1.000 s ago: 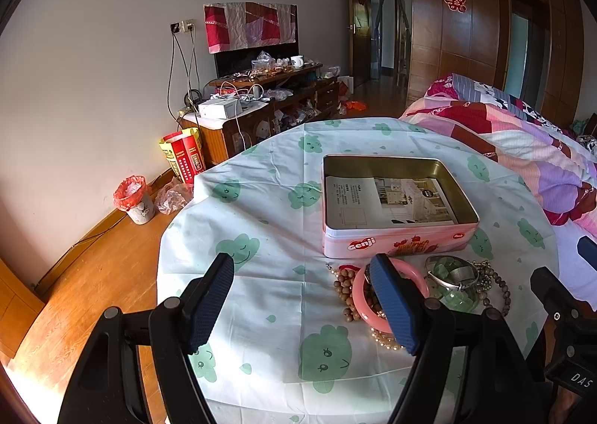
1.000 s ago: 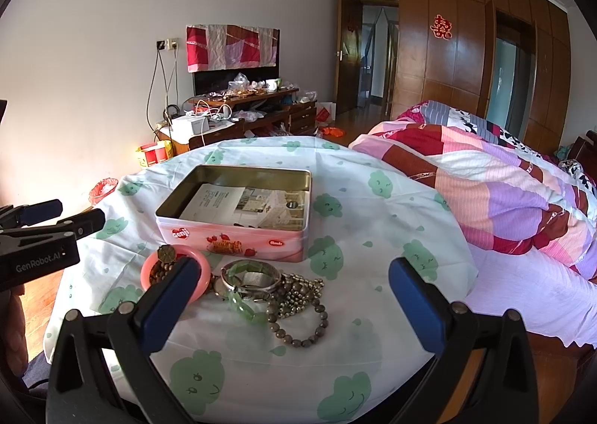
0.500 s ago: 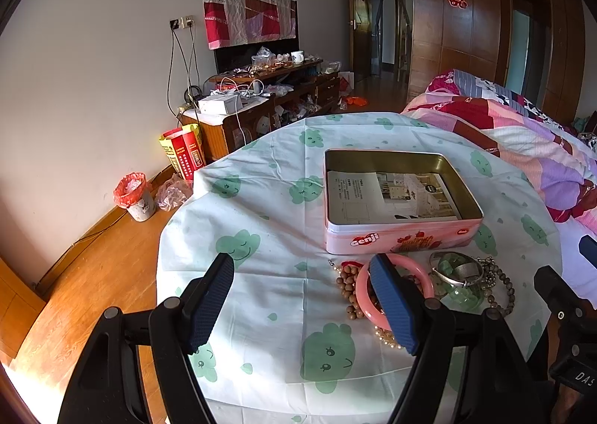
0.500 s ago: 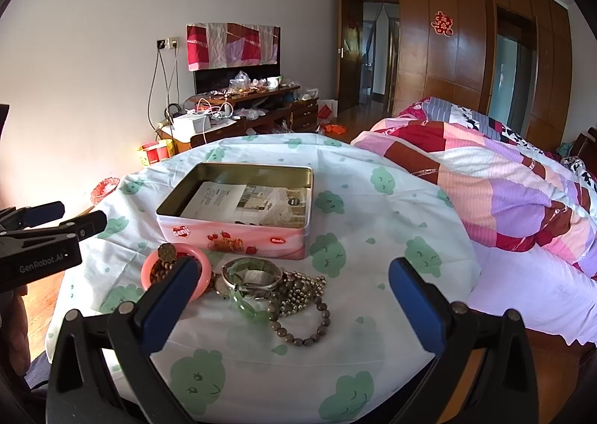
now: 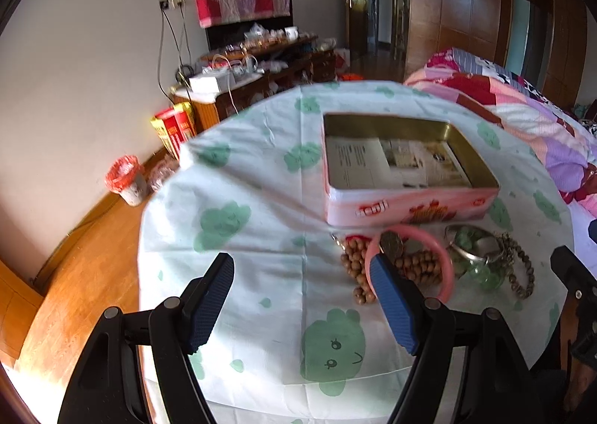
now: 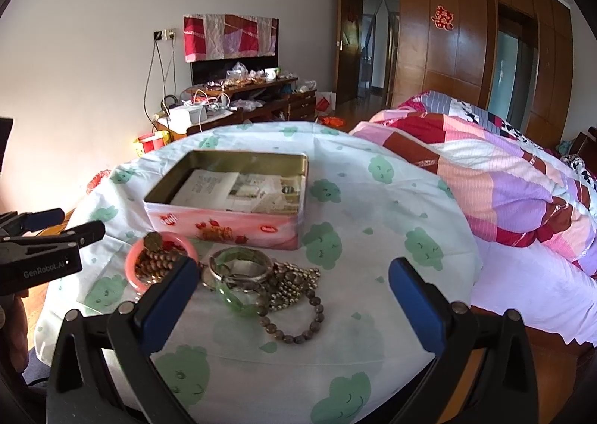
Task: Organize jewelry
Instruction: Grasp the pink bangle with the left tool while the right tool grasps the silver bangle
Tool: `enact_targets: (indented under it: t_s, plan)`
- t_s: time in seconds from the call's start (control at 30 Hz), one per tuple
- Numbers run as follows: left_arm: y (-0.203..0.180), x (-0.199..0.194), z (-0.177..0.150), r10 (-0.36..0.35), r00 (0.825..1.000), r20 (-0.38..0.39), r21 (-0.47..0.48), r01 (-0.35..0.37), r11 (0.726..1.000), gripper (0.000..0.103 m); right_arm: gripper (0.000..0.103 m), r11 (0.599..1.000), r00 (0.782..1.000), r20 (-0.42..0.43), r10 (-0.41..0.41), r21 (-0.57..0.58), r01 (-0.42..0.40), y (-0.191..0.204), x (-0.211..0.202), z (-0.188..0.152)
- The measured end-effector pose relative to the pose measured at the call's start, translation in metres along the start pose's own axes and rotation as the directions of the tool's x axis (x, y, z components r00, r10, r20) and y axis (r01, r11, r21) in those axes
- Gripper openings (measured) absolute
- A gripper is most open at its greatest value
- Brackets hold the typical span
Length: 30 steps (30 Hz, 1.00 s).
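A pink tin box [image 5: 406, 205] [image 6: 227, 228] stands lidless on the round table, with papers inside. In front of it lies a jewelry pile: a pink bangle [image 5: 447, 267] [image 6: 131, 267], brown wooden beads [image 5: 354, 259] [image 6: 156, 263], a silver bangle [image 6: 238, 269], a green bracelet [image 6: 233, 299] and a dark bead bracelet [image 6: 298, 323]. My left gripper [image 5: 302, 274] is open, its right finger just in front of the pink bangle. My right gripper [image 6: 294, 274] is open above the table's near edge, the pile between its fingers but farther off.
The table wears a white cloth with green cloud prints [image 5: 332, 342]. A bed with a striped quilt [image 6: 503, 177] lies to the right. A cluttered TV cabinet [image 6: 238, 103] stands at the far wall, a small red-lined bin [image 5: 125, 181] on the wooden floor at left.
The left gripper has moved forward and closer to the table; the box and jewelry now look larger. The right gripper has edged slightly forward. Both stay open.
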<state>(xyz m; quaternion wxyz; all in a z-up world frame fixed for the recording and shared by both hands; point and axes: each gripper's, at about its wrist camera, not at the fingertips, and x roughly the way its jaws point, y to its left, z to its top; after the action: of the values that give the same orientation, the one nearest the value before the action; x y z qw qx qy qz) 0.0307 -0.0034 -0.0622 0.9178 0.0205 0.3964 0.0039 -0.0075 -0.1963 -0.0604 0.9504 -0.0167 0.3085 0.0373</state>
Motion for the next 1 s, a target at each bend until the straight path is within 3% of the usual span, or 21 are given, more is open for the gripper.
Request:
enact_targets:
  t_s: [0.07, 0.3, 0.53, 0.63, 0.7, 0.8, 1.0]
  plan:
    - [-0.001, 0.004, -0.003, -0.015, 1.0, -0.014, -0.002, 0.015, 1.0, 0.075, 0.103, 1.0, 1.0, -0.02, -0.004, 0.006, 0.004, -0.006, 0.005, 0.0]
    - [-0.011, 0.011, -0.007, -0.073, 0.996, -0.042, 0.024, 0.074, 0.997, 0.054, 0.103, 1.0, 0.998, -0.066, 0.004, 0.019, -0.003, -0.012, 0.018, -0.007]
    - [-0.016, 0.023, -0.011, -0.153, 0.984, -0.09, 0.015, 0.155, 0.988, 0.041, 0.103, 1.0, 0.997, -0.072, 0.0, 0.004, 0.0, -0.013, 0.023, -0.009]
    - [-0.02, 0.028, -0.014, -0.179, 0.978, -0.108, 0.016, 0.182, 0.983, 0.029, 0.103, 1.0, 0.997, -0.078, 0.002, 0.002, -0.002, -0.013, 0.025, -0.01]
    - [-0.02, 0.029, -0.015, -0.194, 0.975, -0.112, 0.016, 0.197, 0.98, 0.016, 0.103, 1.0, 0.997, -0.081, 0.003, -0.001, -0.003, -0.013, 0.027, -0.01]
    - [-0.019, 0.023, -0.015, -0.211, 0.973, -0.094, 0.015, 0.213, 0.977, 0.009, 0.103, 1.0, 0.997, -0.08, 0.006, -0.005, -0.006, -0.012, 0.028, -0.01]
    - [-0.019, 0.008, -0.01, -0.233, 0.972, -0.039, 0.041, 0.235, 0.971, 0.009, 0.103, 1.0, 0.996, -0.087, 0.013, -0.002, -0.014, -0.012, 0.031, -0.01]
